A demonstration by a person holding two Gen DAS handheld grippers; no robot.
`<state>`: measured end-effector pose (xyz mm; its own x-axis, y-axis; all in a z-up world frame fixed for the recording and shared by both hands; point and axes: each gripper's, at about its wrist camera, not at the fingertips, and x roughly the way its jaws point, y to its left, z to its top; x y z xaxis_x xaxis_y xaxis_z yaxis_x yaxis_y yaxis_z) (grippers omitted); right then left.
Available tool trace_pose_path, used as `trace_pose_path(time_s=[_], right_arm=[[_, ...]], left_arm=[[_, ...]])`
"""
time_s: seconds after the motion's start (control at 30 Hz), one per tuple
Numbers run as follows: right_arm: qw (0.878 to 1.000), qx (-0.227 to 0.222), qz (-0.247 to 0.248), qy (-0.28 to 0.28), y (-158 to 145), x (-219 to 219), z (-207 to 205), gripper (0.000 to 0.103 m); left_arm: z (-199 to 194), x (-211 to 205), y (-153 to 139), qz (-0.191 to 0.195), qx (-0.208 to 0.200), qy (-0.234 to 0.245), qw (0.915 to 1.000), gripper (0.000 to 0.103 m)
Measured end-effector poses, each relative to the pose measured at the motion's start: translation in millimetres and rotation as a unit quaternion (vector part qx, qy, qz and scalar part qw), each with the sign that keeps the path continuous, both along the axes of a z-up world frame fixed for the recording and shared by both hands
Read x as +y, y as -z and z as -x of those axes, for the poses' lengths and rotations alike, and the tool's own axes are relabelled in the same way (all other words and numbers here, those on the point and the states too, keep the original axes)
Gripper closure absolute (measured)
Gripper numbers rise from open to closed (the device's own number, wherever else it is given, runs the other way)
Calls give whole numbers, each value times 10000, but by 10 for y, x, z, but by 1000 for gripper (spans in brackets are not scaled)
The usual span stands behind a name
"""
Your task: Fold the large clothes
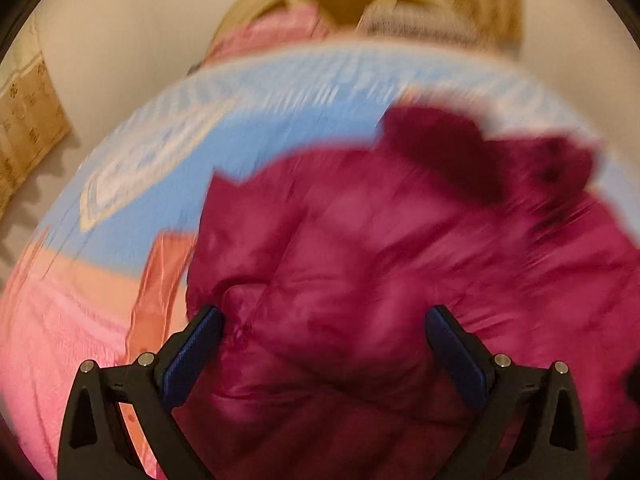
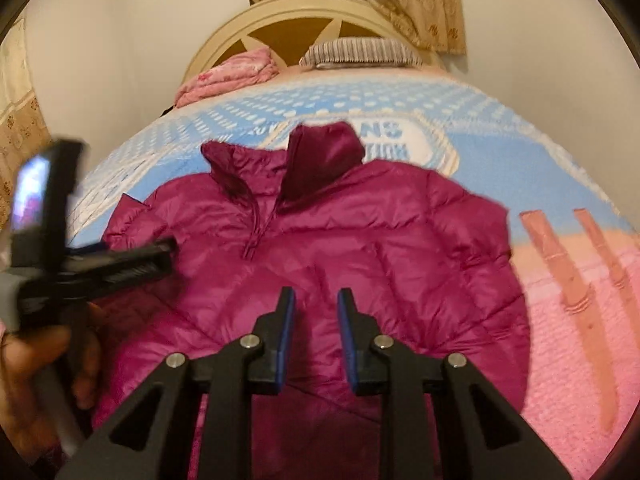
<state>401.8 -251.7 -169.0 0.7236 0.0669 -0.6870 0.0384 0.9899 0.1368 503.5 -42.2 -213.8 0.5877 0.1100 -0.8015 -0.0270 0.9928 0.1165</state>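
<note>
- I see the jacket [image 2: 340, 240] flat on the bed [image 2: 500, 152].
- My left gripper [image 1: 323, 320] is spread wide, empty.
- My right gripper [image 2: 316, 300] stands narrowly parted, pinching nothing.

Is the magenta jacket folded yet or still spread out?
Mostly spread: the magenta jacket lies front-up on the bed, collar and body flat; sleeves look tucked in.

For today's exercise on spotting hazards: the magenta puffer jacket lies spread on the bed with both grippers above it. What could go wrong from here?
1. The jacket is slick and puffy; the right gripper, jaws narrow and empty, might pinch only the shell and slip.
2. The left gripper stands open in a blurred view; a hasty grab could bunch the jacket.
3. The upright collar could fold crooked.
</note>
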Motion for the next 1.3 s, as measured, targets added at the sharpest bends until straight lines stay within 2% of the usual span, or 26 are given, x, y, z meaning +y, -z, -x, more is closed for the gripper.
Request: trace_pose_path(time_s=[0.1, 0.23, 0.33, 0.47, 0.87, 1.3], right_arm=[[9997, 56, 85, -234, 102, 112, -49, 78], [9986, 155, 395, -322, 217, 248, -92, 78], [9979, 223, 531, -300, 334, 279, -103, 79], [9969, 285, 678, -267, 383, 312, -104, 79], [9941, 316, 1008, -230, 405, 392, -111, 79], [9940, 301, 1023, -224, 408, 394, -105, 79]], left_arm=[[7, 146, 68, 39, -213, 56, 9998, 1], [25, 309, 121, 425, -156, -32, 9990, 1], [64, 213, 113, 90, -279, -18, 9996, 1], [120, 149, 92, -105, -341, -5, 9994, 1], [97, 73, 98, -188, -354, -9, 9992, 1], [117, 66, 100, -185, -355, -14, 9992, 1]])
